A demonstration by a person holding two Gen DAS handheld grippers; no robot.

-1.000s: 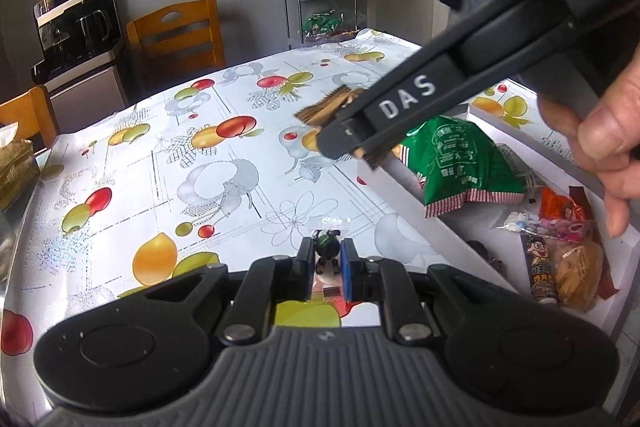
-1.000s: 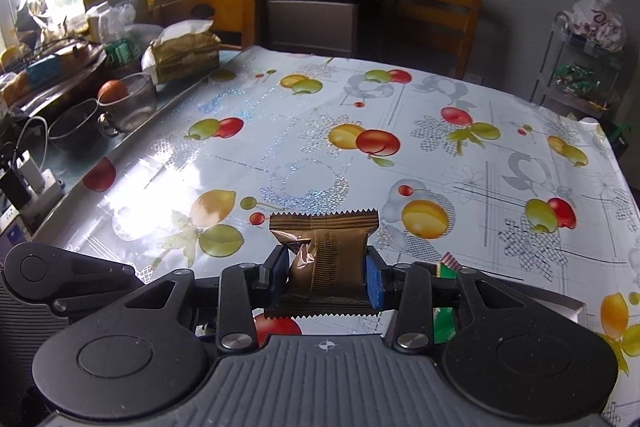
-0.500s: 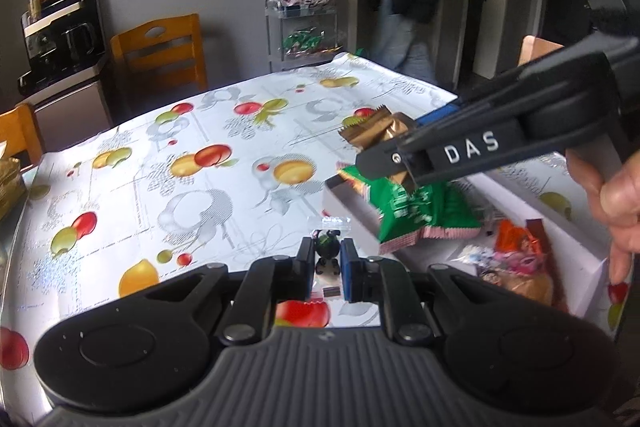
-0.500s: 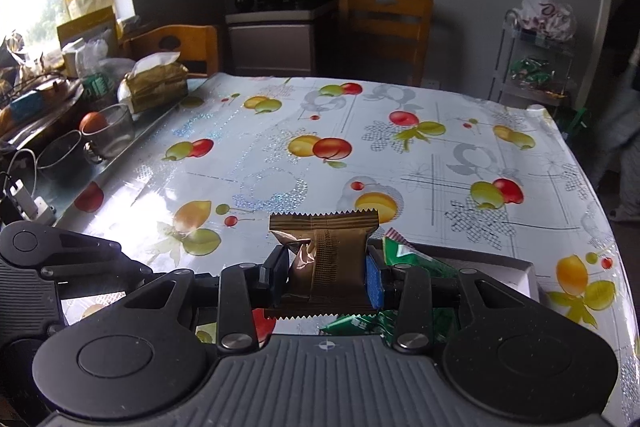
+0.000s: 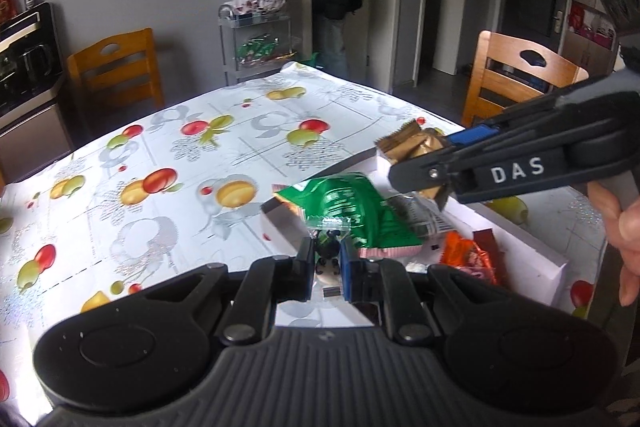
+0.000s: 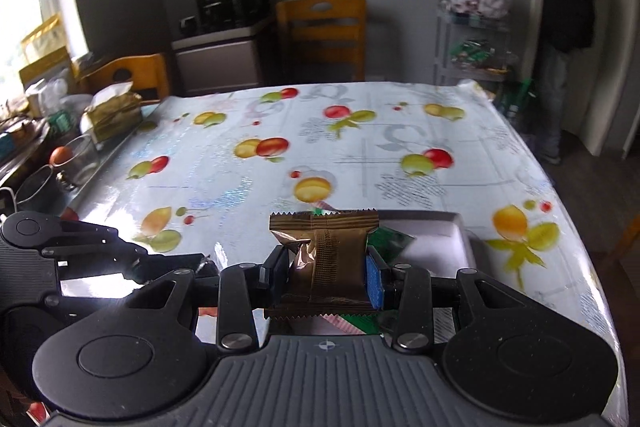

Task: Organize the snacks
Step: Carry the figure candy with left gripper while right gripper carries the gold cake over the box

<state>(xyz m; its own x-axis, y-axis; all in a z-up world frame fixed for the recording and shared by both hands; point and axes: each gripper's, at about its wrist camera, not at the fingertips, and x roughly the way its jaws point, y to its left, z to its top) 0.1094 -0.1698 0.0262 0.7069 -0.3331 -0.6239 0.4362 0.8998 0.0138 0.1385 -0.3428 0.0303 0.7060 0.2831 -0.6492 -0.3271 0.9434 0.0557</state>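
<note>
Right gripper: the black two-finger right gripper (image 6: pixel 326 273) had its jaws partly closed on a brown foil snack packet with crimped ends (image 6: pixel 325 255), one pad pressing each side of it.
Packet's long axis: it ran across the jaws, with the crimped edges at top and bottom in the right wrist view; the near edge hung past the pads.
Packet relative to the tray: seen from the left wrist, the packet (image 5: pixel 414 147) was held in the air above the far part of the shallow white rectangular tray (image 5: pixel 532 251), not touching anything in it.
Tray contents: a green snack bag (image 5: pixel 352 215) lay directly below and slightly nearer the left side; orange and red wrapped sweets (image 5: pixel 470 255) lay at the near end.
Left gripper: the left gripper (image 5: pixel 326 259) had its jaws almost fully closed on a small clear-wrapped dark sweet (image 5: pixel 328 247), held just over the tray's near-left edge.
Nearer hand: the right gripper's load was further over the tray; the left's sat at its rim.
Coming move (judgement): probably lowering and releasing the brown packet, which called for a spot clear of the green bag.
Risk (judgement): the packet could land on the bag and slide.
</note>
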